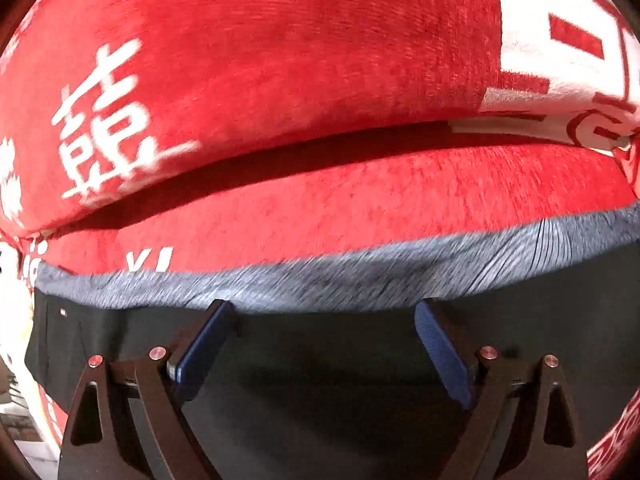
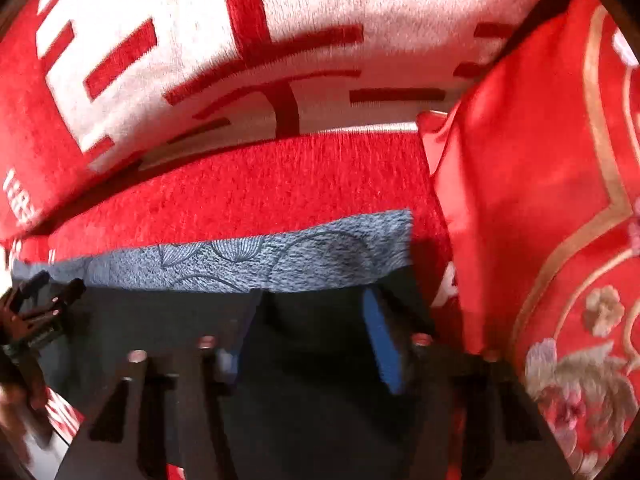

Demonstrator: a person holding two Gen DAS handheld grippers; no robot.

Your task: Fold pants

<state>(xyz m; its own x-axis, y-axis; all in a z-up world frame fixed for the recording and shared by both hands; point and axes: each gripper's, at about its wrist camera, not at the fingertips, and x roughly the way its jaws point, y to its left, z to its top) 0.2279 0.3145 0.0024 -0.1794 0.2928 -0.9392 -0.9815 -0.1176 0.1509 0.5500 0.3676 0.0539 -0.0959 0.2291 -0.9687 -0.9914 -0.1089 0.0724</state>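
Black pants [image 1: 320, 380] lie flat on a red sofa seat [image 1: 360, 208]. A blue-grey patterned cloth strip [image 1: 360, 272] runs along their far edge. My left gripper [image 1: 324, 306] points down over the black fabric, and its blue pads [image 1: 204, 344] stand wide open with nothing pinched. In the right wrist view the same black pants [image 2: 312, 360] and the blue-grey strip [image 2: 280, 260] end near the right corner. My right gripper [image 2: 312, 296] hovers there with its pads [image 2: 380, 340] partly apart, black cloth beneath them and no fold visibly clamped. Part of the left gripper [image 2: 36, 308] shows at the left edge.
The red sofa backrest [image 1: 260, 60] with white characters rises just beyond the seat. A white panel with red strokes [image 2: 280, 40] covers its right part. A red embroidered cushion [image 2: 540, 200] stands close to the right of the pants' corner.
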